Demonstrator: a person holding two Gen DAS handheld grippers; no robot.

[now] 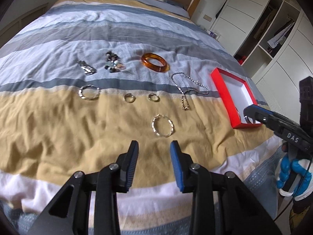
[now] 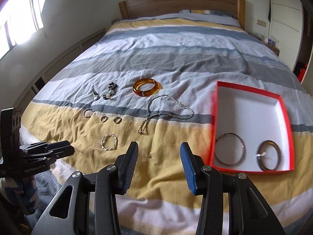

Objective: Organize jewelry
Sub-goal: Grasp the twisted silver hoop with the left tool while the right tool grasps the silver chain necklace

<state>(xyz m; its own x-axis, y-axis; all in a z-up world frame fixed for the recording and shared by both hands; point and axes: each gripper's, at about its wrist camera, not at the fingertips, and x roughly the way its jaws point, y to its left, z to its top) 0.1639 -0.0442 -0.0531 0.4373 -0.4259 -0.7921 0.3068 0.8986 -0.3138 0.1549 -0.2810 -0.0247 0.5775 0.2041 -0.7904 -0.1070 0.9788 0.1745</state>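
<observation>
Jewelry lies on a striped bedspread. A twisted gold hoop [image 1: 162, 125] [image 2: 109, 142] lies just ahead of my open, empty left gripper [image 1: 154, 146]. Beyond it are two small rings [image 1: 129, 98] [image 1: 153, 97], a silver bracelet [image 1: 89, 92], an amber bangle [image 1: 155, 62] [image 2: 146, 87], a chain necklace [image 1: 188, 87] [image 2: 168, 107], a bead cluster [image 1: 113, 62] and a metal watch band [image 1: 87, 68]. A red box [image 2: 284, 105] [image 1: 225, 96] holds a thin bangle [image 2: 229, 148] and a dark bangle [image 2: 269, 154]. My right gripper [image 2: 159, 148] is open and empty, left of the box.
The wooden headboard [image 2: 182, 4] and pillows stand at the far end of the bed. White wardrobes [image 1: 273, 29] line the right side. A window [image 2: 19, 15] is on the left. The bed's near edge drops off below both grippers.
</observation>
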